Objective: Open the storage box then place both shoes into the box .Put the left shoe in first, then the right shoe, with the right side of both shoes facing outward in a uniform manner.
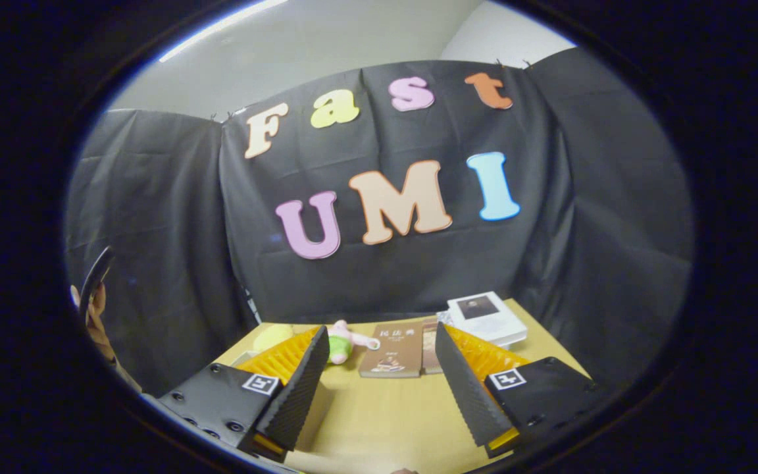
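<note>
Your tongs (379,382) hang spread wide over bare tabletop (385,415), gripping nothing. Books (392,352) and a plush toy (343,342) lie beyond (box and shoes unseen). Swing blind and you'll likely scatter them.

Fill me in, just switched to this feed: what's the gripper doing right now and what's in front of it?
The gripper is open and holds nothing, its fingers spread above a bare stretch of the wooden table. Beyond the fingertips lie a brown book, a small plush toy and a white book stacked toward the back corner. A person's hand holding a dark object is at the side, by the black cloth. No shoes or storage box can be seen from here, so nothing of the job is visibly done.
</note>
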Demonstrator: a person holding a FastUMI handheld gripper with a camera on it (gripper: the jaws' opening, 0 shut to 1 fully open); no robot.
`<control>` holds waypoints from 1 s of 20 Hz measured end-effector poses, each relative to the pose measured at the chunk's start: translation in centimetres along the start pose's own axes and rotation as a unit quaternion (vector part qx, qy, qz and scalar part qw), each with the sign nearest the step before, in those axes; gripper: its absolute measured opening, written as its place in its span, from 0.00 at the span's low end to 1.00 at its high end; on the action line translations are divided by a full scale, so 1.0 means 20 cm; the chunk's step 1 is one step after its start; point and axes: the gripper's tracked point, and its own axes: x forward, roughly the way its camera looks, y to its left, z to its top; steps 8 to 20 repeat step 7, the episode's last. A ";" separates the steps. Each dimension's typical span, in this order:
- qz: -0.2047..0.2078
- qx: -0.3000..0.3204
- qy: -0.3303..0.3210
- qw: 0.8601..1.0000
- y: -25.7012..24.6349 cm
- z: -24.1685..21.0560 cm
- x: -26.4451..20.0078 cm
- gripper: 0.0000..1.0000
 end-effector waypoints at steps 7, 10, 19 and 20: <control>-0.022 -0.014 -0.045 0.999 -0.14 0.12 -0.03 0.99; -0.022 -0.014 -0.045 0.999 -0.14 0.12 -0.03 0.99; -0.022 -0.014 -0.045 0.999 -0.14 0.12 -0.03 0.99; -0.022 -0.014 -0.045 0.999 -0.14 0.12 -0.03 0.99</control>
